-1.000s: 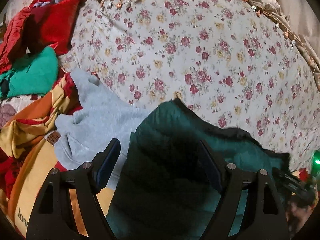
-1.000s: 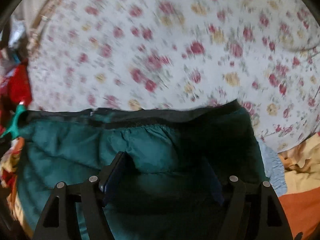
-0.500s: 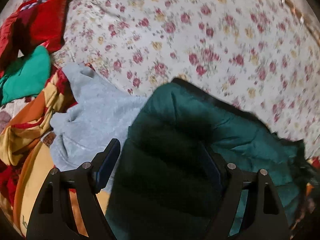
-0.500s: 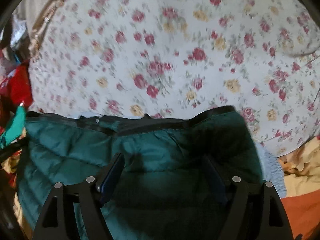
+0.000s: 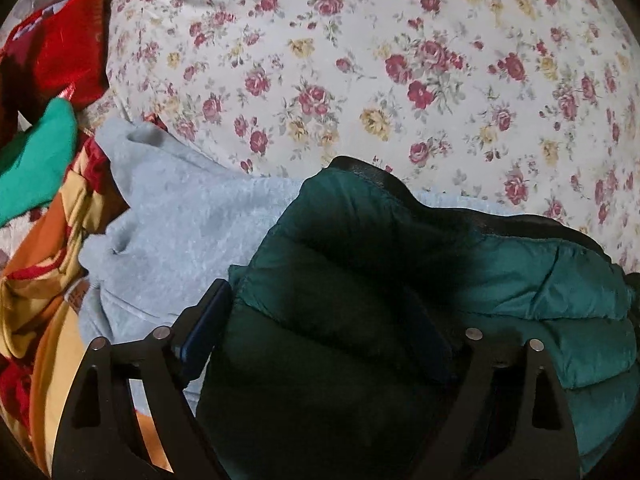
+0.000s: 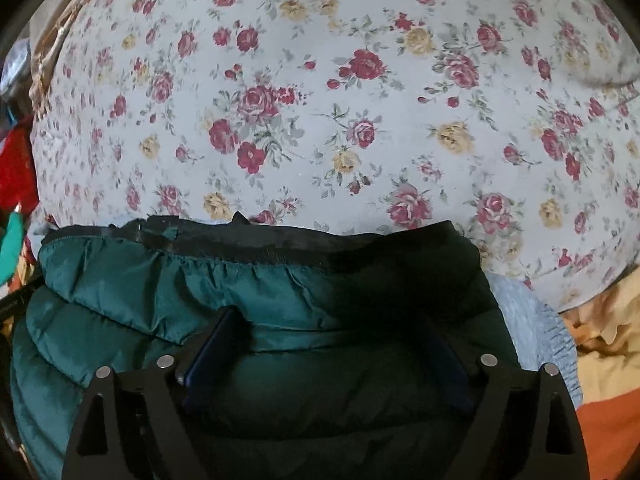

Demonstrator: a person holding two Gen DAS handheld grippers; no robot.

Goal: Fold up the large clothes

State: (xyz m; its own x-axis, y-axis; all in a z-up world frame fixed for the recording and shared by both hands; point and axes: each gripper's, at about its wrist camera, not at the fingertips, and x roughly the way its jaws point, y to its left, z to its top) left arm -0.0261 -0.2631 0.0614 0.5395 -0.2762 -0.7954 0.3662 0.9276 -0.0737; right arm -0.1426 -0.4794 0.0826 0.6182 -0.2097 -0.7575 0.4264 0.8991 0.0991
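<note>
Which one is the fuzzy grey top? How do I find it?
Look at the flowery bedsheet, then down to its near-left edge where clothes pile up. The grey top lies between the shiny dark green puffy jacket and the orange-yellow cloth; it alone looks pale and fleecy.
</note>
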